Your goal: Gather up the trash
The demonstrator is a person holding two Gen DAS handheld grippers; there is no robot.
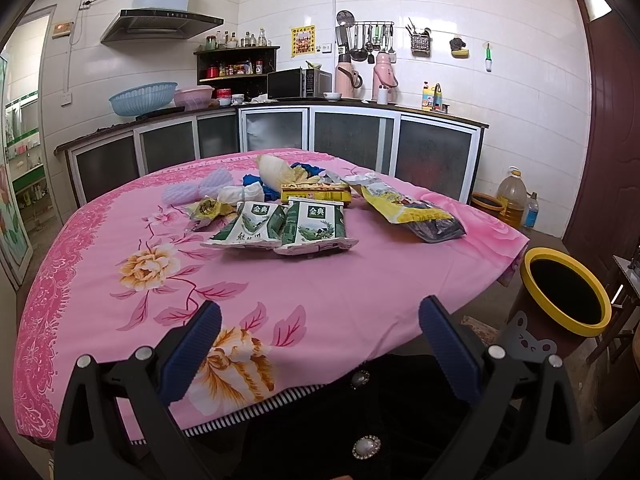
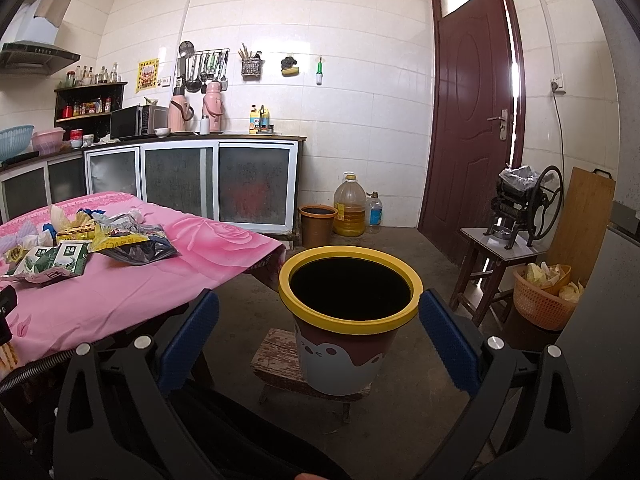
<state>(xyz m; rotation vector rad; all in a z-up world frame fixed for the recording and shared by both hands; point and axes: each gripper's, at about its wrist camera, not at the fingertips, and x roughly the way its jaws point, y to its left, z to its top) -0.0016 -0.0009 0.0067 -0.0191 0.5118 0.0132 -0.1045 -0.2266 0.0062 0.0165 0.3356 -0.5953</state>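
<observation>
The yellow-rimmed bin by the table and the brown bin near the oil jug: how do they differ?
The yellow-rimmed bin stands raised on a small wooden stool beside the table; the brown bin sits directly on the floor by the cabinets. The yellow-rimmed bin has a bright yellow rim and a maroon-and-white cartoon pattern; the brown bin is plain brown with a darker rim. The yellow-rimmed bin stands nearer the camera. Both are round, open-topped and upright.

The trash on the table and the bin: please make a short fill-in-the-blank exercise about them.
1. The trash bin has a rim coloured ____.
2. The two green milk cartons lie on a tablecloth coloured ____.
3. The bin stands on a small wooden ____.
4. The left gripper and right gripper are both ____.

Missing words: yellow; pink; stool; open
</observation>
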